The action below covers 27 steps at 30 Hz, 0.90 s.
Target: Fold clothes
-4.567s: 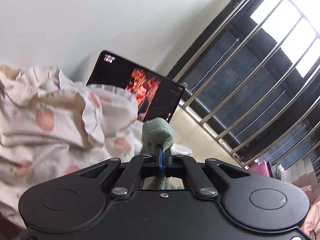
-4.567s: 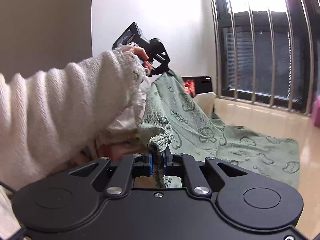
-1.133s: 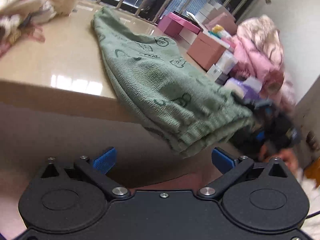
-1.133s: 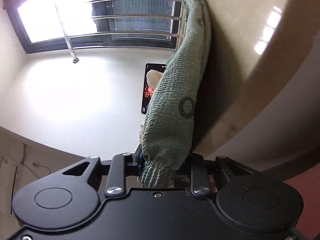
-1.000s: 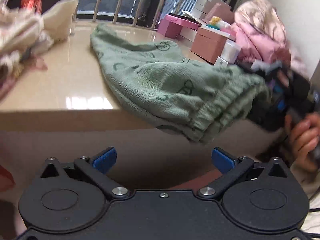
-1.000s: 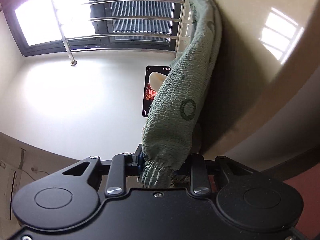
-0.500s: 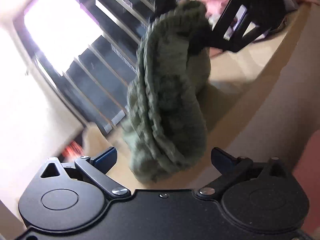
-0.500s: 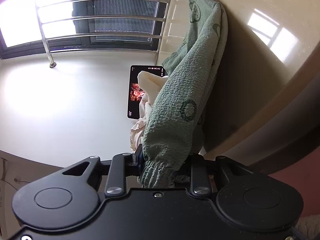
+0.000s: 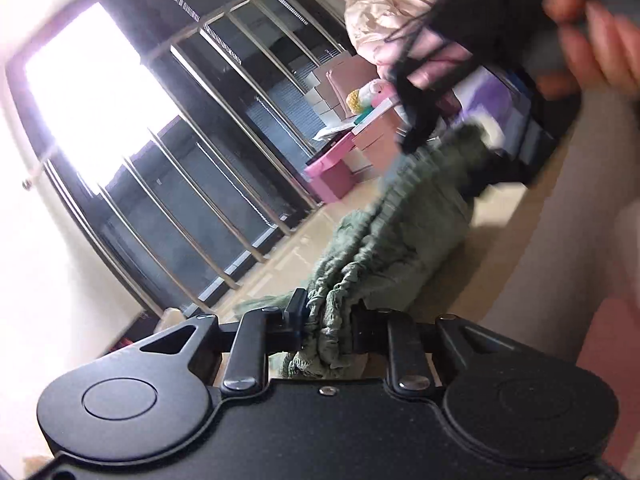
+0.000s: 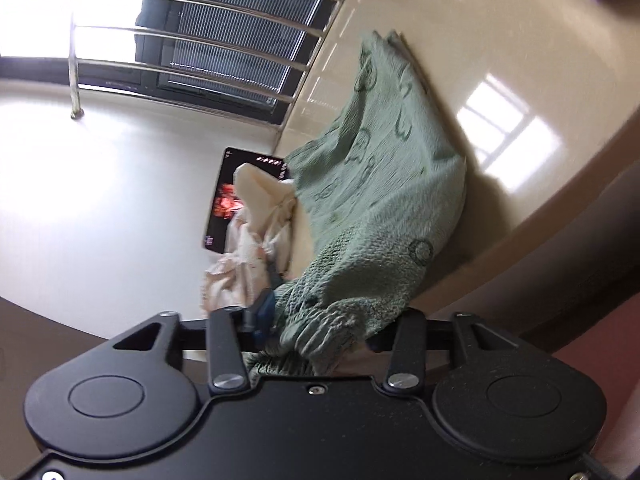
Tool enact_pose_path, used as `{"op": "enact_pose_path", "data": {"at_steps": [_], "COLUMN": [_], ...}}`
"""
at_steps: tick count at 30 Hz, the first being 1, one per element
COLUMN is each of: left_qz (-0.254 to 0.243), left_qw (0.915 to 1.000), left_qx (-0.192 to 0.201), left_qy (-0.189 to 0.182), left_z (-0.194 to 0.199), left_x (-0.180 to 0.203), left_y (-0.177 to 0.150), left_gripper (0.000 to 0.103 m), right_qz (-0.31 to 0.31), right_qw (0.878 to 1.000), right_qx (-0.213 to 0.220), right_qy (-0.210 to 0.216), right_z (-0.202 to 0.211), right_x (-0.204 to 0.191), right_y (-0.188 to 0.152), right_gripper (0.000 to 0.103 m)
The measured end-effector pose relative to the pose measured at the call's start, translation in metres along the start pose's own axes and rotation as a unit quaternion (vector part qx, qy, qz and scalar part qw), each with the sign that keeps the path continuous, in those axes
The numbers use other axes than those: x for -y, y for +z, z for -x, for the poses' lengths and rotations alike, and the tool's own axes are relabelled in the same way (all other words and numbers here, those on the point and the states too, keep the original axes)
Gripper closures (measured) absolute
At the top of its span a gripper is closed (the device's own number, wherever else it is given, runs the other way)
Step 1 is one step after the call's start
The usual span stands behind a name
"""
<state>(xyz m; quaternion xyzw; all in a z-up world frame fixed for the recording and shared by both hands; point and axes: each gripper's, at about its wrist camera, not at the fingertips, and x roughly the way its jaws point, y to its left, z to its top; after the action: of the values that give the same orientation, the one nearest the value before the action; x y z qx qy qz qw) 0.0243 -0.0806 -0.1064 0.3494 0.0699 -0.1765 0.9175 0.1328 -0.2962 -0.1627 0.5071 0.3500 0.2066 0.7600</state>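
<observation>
Since half a second earlier, the left claw (image 9: pixel 326 322) had gone from wide open beside the hanging cloth to closing on its gathered hem, while the right claw (image 10: pixel 320 330) had begun to let go. On the left, the jaws were drawing together with the elastic edge of the green garment (image 9: pixel 384 240) bunched between them, the pads already pressing into the folds. Further right in that view, the person's hand (image 9: pixel 592 32) carried the other tool, blurred. In the right wrist view, the jaws were opening; the ruffled hem (image 10: pixel 320 324) lay between them, seemingly no longer pinched.

As for progress, I judged the fold barely begun: the garment (image 10: pixel 384 184) looked doubled lengthwise, but it was being regripped rather than laid down, and squaring and the final folds remained. A pale heap of other clothes (image 10: pixel 256 240) waited unfolded by a lit tablet (image 10: pixel 224 200).

The garment was a thick green knit printed with small round bear faces, its far end resting on the glossy beige surface (image 10: pixel 520 80), its near end lifted off the edge.
</observation>
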Motion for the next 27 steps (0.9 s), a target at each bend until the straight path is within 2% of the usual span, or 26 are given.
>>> {"op": "enact_pose_path", "data": {"at_steps": [2, 3, 4, 5, 7, 9, 11, 13, 14, 16, 18, 21, 23, 24, 25, 26, 27], "left_qz": [0.060, 0.094, 0.120, 0.144, 0.176, 0.206, 0.227, 0.245, 0.249, 0.254, 0.258, 0.258, 0.263, 0.265, 0.267, 0.267, 0.266], "left_qw": [0.9975, 0.9938, 0.9898, 0.9852, 0.9782, 0.9705, 0.9642, 0.9586, 0.9571, 0.9544, 0.9521, 0.9509, 0.9486, 0.9475, 0.9468, 0.9472, 0.9477], "left_qx": [-0.008, -0.014, -0.021, -0.028, -0.039, -0.049, -0.056, -0.064, -0.069, -0.077, -0.085, -0.094, -0.099, -0.102, -0.105, -0.106, -0.108], "left_qy": [-0.036, -0.057, -0.074, -0.088, -0.103, -0.115, -0.125, -0.131, -0.132, -0.136, -0.140, -0.143, -0.146, -0.146, -0.146, -0.142, -0.139], "left_z": [0.000, -0.003, -0.006, -0.011, -0.020, -0.031, -0.038, -0.046, -0.053, -0.062, -0.067, -0.069, -0.069, -0.068, -0.068, -0.067, -0.066], "left_x": [-0.020, -0.031, -0.039, -0.048, -0.061, -0.075, -0.086, -0.095, -0.099, -0.104, -0.107, -0.106, -0.106, -0.106, -0.107, -0.108, -0.108], "left_y": [0.008, 0.012, 0.016, 0.019, 0.025, 0.027, 0.032, 0.036, 0.042, 0.051, 0.058, 0.064, 0.065, 0.065, 0.065, 0.065, 0.064], "left_gripper": [0.082, 0.082, 0.082, 0.083, 0.083, 0.083, 0.083, 0.083, 0.083, 0.083, 0.083, 0.083, 0.083, 0.083, 0.083, 0.083, 0.083], "right_qz": [0.041, 0.061, 0.082, 0.108, 0.162, 0.231, 0.316, 0.417, 0.465, 0.552, 0.630, 0.702, 0.730, 0.741, 0.748, 0.753, 0.754], "right_qw": [0.999, 0.998, 0.996, 0.994, 0.985, 0.967, 0.938, 0.889, 0.860, 0.795, 0.721, 0.624, 0.570, 0.551, 0.540, 0.536, 0.540], "right_qx": [0.012, 0.018, 0.025, 0.036, 0.062, 0.092, 0.117, 0.129, 0.132, 0.136, 0.133, 0.151, 0.171, 0.178, 0.180, 0.179, 0.178], "right_qy": [0.000, -0.001, -0.002, -0.007, -0.022, -0.050, -0.085, -0.137, -0.164, -0.213, -0.256, -0.309, -0.337, -0.341, -0.341, -0.337, -0.329], "right_z": [0.008, 0.012, 0.016, 0.021, 0.032, 0.040, 0.046, 0.041, 0.037, 0.023, 0.000, -0.037, -0.060, -0.067, -0.073, -0.076, -0.076], "right_x": [-0.010, -0.015, -0.020, -0.026, -0.037, -0.047, -0.057, -0.064, -0.066, -0.067, -0.066, -0.066, -0.069, -0.071, -0.074, -0.078, -0.084], "right_y": [-0.003, -0.005, -0.007, -0.008, -0.013, -0.021, -0.035, -0.055, -0.066, -0.087, -0.106, -0.123, -0.128, -0.130, -0.131, -0.132, -0.133], "right_gripper": [0.034, 0.029, 0.019, 0.014, 0.013, 0.011, 0.006, 0.006, 0.006, 0.006, 0.006, 0.006, 0.006, 0.006, 0.007, 0.013, 0.019]}}
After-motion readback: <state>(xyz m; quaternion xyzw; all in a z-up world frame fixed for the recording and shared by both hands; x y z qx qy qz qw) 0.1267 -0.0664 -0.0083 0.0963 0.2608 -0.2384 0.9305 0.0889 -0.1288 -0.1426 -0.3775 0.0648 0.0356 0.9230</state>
